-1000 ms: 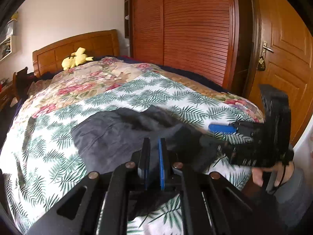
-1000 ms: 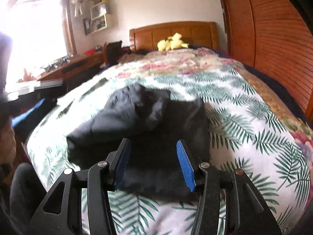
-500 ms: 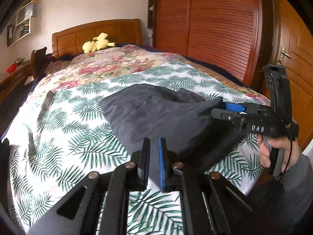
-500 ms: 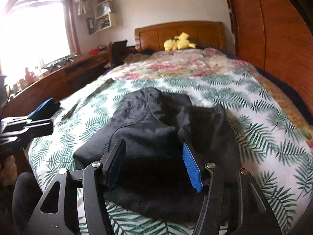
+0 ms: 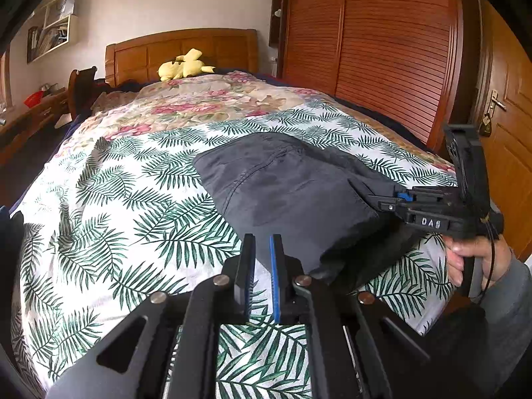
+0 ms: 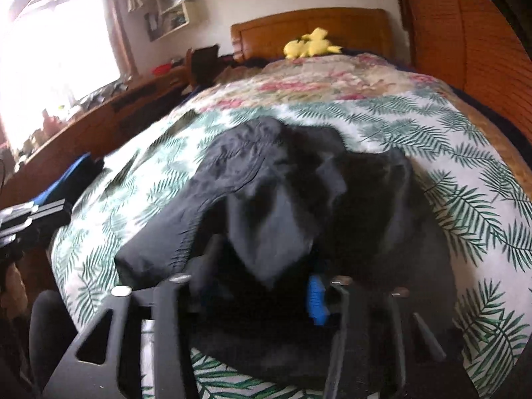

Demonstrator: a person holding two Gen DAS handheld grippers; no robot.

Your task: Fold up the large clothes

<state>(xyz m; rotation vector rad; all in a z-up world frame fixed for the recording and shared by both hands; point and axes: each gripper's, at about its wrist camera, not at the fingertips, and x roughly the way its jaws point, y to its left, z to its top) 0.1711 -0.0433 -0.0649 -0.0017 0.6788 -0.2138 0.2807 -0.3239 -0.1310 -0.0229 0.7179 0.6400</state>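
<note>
Clothes come first here: one big dark garment [image 5: 292, 193] lies on the bed [image 5: 109, 206], on the leaf-pattern cover, near the foot end and far from the yellow soft toy [image 5: 184, 66] that sits by the headboard. It is the only piece of clothing I can see being worked on.

How far along is it? The garment already looks like a thick bundle with more than one layer. A flap lies over the top of it, so at least one fold seems to be made. But it is not neat yet. The edges are bumpy, one corner sticks out toward the foot of the bed, and the shape is lumpy, not square.

The right gripper [image 6: 262, 286] is at the near edge of the garment. Its jaws are closing, and dark cloth sits between them. That picture is blurry, so I cannot be sure how much cloth it has, but the pads seem to pinch a fold of it.

The left gripper [image 5: 262, 272] is beside the garment, over the bare cover. Its jaws are almost together and nothing is between them.

I think what is left is to fold the garment over once more, flatten it, and make the edges line up.
</note>
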